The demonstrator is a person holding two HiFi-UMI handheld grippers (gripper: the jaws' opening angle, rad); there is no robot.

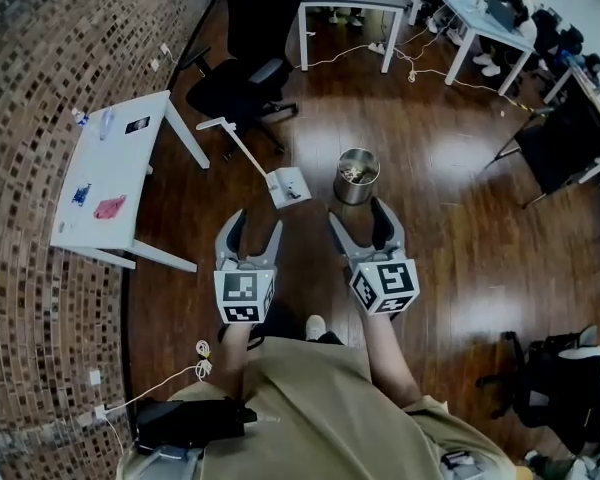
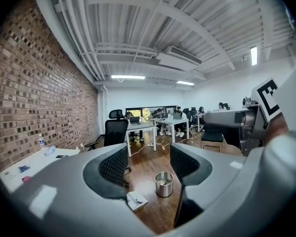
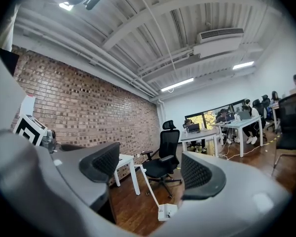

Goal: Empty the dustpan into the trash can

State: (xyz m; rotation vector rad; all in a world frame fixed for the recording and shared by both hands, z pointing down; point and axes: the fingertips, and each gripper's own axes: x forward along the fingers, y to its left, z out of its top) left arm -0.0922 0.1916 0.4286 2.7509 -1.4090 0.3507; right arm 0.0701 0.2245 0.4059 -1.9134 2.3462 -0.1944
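Seemingly just beyond left claw (image 1: 258,222), apart: white dustpan (image 1: 288,186).

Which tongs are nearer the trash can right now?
Right. The right tongs hover just short of the trash can; the left tongs are farther left, nearer the dustpan.

The floor (image 1: 430,198) is glossy dark brown wood. The trash can (image 1: 357,176) is silvery metal, and the dustpan (image 1: 288,186) and its long handle are white. The wall (image 1: 40,68) is reddish-brown brick, lined with pale mortar. The counter (image 1: 105,166) is white; a pink scrap (image 1: 110,206) lies by its room-side edge and a blue one (image 1: 81,193) by its wall-side edge. The office chair (image 1: 248,68) is black. The left tool (image 1: 257,223) and right tool (image 1: 355,213) are grey with black dimpled pads and black-and-white square markers.
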